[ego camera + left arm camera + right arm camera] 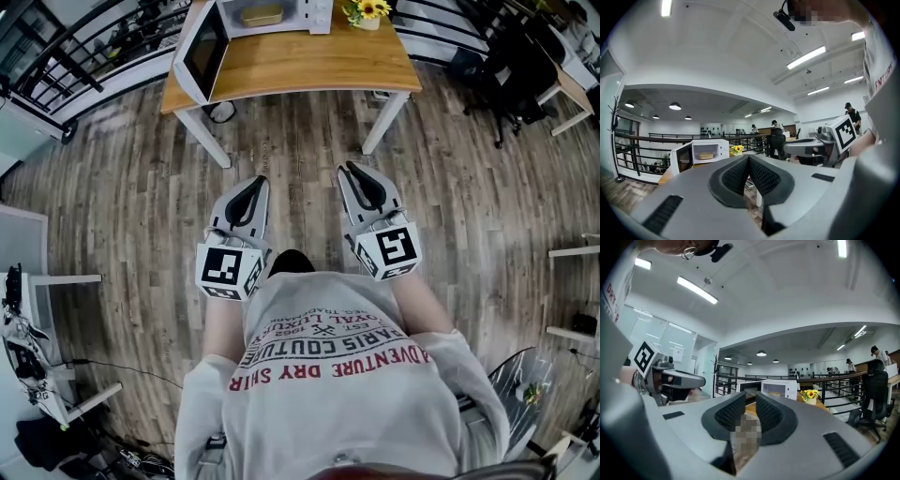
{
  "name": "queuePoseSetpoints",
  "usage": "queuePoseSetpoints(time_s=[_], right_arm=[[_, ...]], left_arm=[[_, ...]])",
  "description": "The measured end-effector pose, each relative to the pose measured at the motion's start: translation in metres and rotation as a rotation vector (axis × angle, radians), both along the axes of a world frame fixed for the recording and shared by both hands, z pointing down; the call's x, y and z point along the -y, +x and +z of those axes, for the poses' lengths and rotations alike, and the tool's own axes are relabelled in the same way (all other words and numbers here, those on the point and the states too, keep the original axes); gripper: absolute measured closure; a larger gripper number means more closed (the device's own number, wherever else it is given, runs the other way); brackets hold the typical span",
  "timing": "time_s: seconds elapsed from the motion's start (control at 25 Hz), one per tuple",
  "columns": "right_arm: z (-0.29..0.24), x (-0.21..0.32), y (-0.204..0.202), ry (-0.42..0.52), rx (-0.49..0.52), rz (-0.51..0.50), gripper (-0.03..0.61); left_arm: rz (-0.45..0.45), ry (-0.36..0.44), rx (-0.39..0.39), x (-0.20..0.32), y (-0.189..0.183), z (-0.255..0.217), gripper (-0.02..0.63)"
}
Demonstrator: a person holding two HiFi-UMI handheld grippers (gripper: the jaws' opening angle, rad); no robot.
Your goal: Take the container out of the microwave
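A white microwave (314, 11) stands on the wooden table (309, 61) at the far side, its door (204, 52) swung open to the left. A yellowish container (262, 14) sits inside it; the left gripper view shows the container (706, 155) in the lit cavity. My left gripper (257, 182) and right gripper (349, 169) are held side by side over the floor, well short of the table, both pointing at it. In the left gripper view the left gripper (749, 158) has its pads together and empty. The right gripper (751, 397) is shut too, holding nothing.
A pot of sunflowers (367, 11) stands on the table to the right of the microwave. A black office chair (511, 66) and another desk are at the far right. A black railing (66, 56) runs behind the table at the left. People stand far off in the room.
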State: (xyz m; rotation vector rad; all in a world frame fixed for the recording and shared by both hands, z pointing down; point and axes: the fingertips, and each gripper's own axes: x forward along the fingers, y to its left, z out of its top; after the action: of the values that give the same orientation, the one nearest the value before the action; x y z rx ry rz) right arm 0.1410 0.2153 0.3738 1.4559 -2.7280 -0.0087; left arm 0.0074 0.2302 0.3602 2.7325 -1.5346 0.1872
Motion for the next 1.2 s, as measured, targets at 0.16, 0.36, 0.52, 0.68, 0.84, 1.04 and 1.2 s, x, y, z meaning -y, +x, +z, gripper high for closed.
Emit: queuePoseSetpoints(time_s=[0.16,0.36,0.52,0.68,0.84,1.04,1.2], right_arm=[[-0.003,0.019,0.008,-0.023,-0.021,0.008,0.370],[0.004,0.056,0.011,-0.059,-0.019,0.049,0.370],[0.004,0.089,0.002,-0.058,-0.013,0.070,0.371],[0.000,0.133,-0.014,-0.054,-0.022,0.084,0.370],[0.002,0.190,-0.036,-0.054,-0.053,0.084,0.370],[0.013,0.269,-0.047,-0.093,-0.072,0.122,0.371],[0.013,0.327,-0.063,-0.114,-0.089,0.145,0.371]], left_arm=[[-0.029,-0.029,-0.013,0.011,-0.005,0.005,0.600],[-0.038,-0.062,-0.013,0.033,-0.018,0.017,0.600],[-0.044,-0.077,-0.016,0.072,-0.033,0.026,0.600],[-0.015,-0.088,-0.035,0.122,-0.039,0.031,0.600],[0.010,-0.102,-0.027,0.185,-0.052,0.039,0.600],[0.047,-0.092,-0.027,0.270,-0.063,0.037,0.600],[0.079,-0.103,-0.026,0.330,-0.076,0.037,0.600]])
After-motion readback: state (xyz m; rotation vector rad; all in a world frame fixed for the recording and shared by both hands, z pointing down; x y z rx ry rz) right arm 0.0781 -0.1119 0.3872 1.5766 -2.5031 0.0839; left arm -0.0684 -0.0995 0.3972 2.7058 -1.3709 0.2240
